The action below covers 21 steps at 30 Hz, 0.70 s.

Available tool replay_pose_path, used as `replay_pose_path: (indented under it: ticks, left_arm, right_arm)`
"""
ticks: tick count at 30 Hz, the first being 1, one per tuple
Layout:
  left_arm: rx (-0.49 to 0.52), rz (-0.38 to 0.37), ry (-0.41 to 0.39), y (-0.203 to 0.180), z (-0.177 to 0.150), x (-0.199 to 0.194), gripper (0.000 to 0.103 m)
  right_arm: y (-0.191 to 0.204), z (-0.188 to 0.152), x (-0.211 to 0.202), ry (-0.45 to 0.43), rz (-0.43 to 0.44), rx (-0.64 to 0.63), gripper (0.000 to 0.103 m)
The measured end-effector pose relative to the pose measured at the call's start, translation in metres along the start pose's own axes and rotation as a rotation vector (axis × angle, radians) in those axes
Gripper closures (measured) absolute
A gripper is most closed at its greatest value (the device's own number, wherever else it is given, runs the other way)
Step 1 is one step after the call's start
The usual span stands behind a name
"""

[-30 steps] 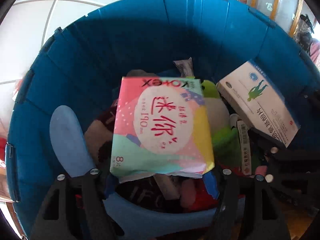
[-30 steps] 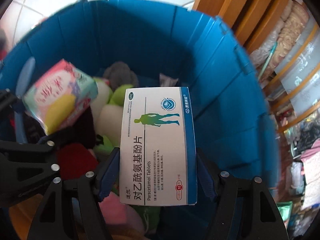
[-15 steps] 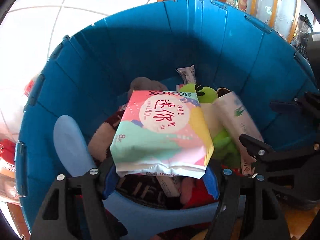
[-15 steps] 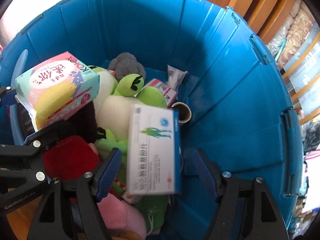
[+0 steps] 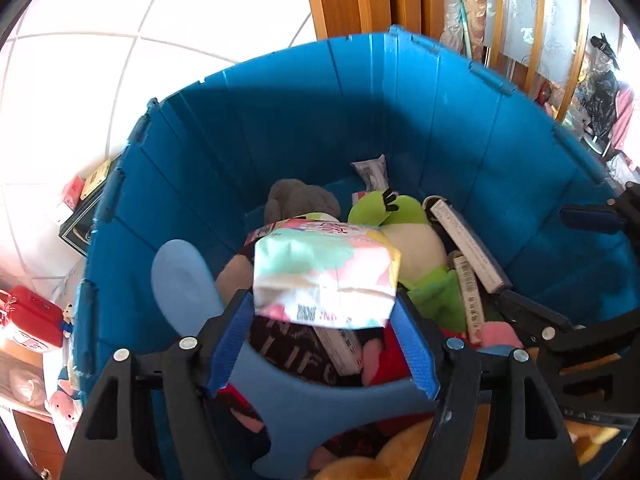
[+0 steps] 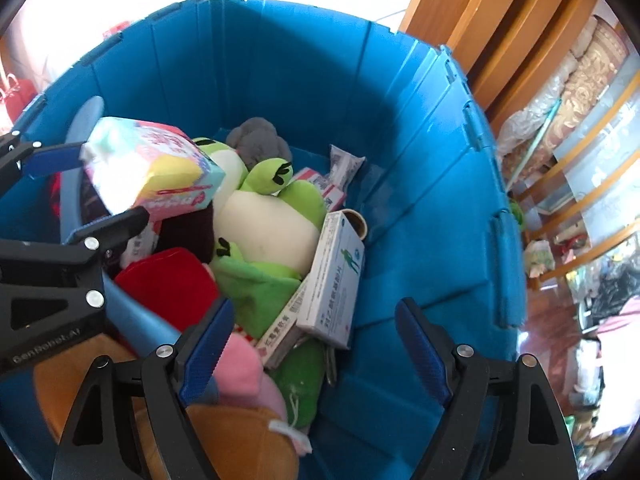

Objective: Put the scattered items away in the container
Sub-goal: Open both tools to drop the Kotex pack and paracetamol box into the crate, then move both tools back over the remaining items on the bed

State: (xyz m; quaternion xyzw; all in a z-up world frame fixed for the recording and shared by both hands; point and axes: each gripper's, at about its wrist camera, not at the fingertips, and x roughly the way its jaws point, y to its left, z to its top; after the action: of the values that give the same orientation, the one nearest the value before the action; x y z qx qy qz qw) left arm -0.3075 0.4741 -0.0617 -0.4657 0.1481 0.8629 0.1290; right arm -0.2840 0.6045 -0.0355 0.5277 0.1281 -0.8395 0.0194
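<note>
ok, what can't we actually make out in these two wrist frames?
- Bin floor: both views, buried under toys and boxes in the blue bin.
- Pad pack front print: left wrist view, foreshortened.
- Whether the left gripper still pinches the pack: contact unclear.
- Items under the paracetamol box: right wrist view, covered.
- Right gripper: open, empty.

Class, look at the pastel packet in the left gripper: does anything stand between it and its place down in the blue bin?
Nothing visible does. The left gripper holds the pastel packet over the open blue bin. Directly below lie only things already binned, such as the frog plush, so it would land on top of that pile.
</note>
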Motion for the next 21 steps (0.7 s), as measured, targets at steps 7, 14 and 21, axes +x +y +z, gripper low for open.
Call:
replay_pose_path:
  ticks: [7, 14, 21]
  left_arm:
    - [0.009, 0.020, -0.020, 0.005, -0.002, -0.023, 0.033]
    - [0.013, 0.018, -0.020, -0.001, -0.014, -0.037, 0.033]
    - [0.020, 0.023, -0.025, -0.006, -0.024, -0.049, 0.033]
  right_arm:
    - [0.000, -0.004, -0.023, -0.052, 0.012, 0.002, 0.019]
    - [0.005, -0.016, -0.046, -0.086, 0.009, -0.002, 0.017]
    - [0.004, -0.025, -0.056, -0.097, 0.006, -0.001, 0.017]
